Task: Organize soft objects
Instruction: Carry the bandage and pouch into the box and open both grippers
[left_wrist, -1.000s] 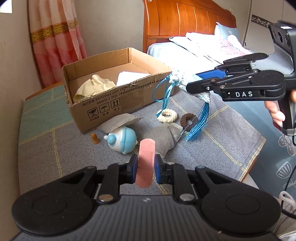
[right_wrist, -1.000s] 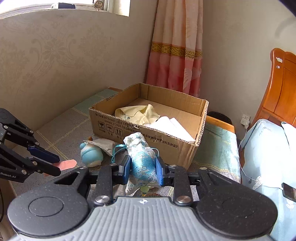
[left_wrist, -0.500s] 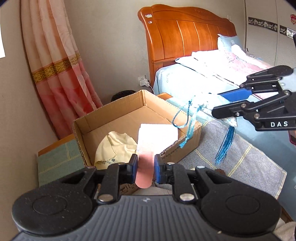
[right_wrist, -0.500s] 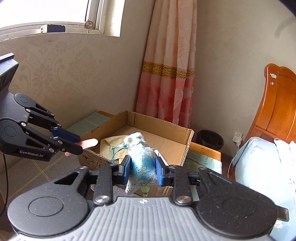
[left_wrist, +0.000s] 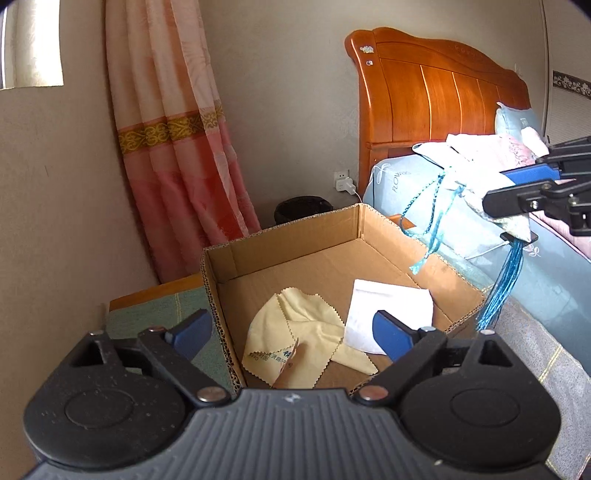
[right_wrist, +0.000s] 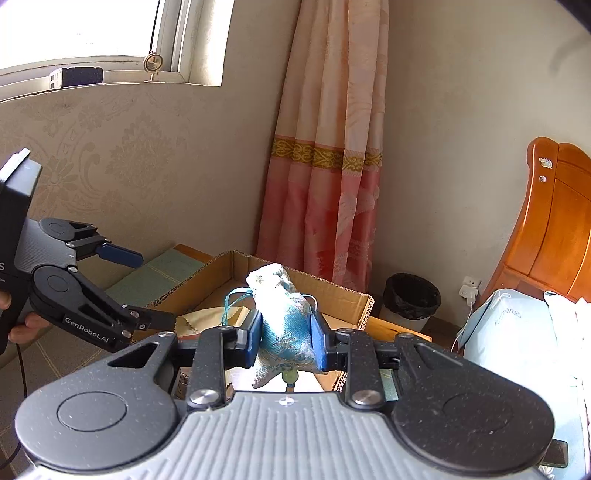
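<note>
The left gripper (left_wrist: 291, 334) has just been opening and stands wide; a flat pink strip (left_wrist: 286, 367) drops free between its fingers onto one pale yellow pinked-edge cloth (left_wrist: 295, 336) in the open brown cardboard box (left_wrist: 458, 280). Just beyond lies one white paper sheet (left_wrist: 384, 310). Farther right, the right gripper (right_wrist: 284, 338) clamps one blue-and-white brocade drawstring pouch (right_wrist: 282, 314) with tassel above the box.

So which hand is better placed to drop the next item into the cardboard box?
Probably the right. The right gripper is shut on the blue pouch near the cardboard box. The left gripper has just opened its jaws over the box and holds nothing.
</note>
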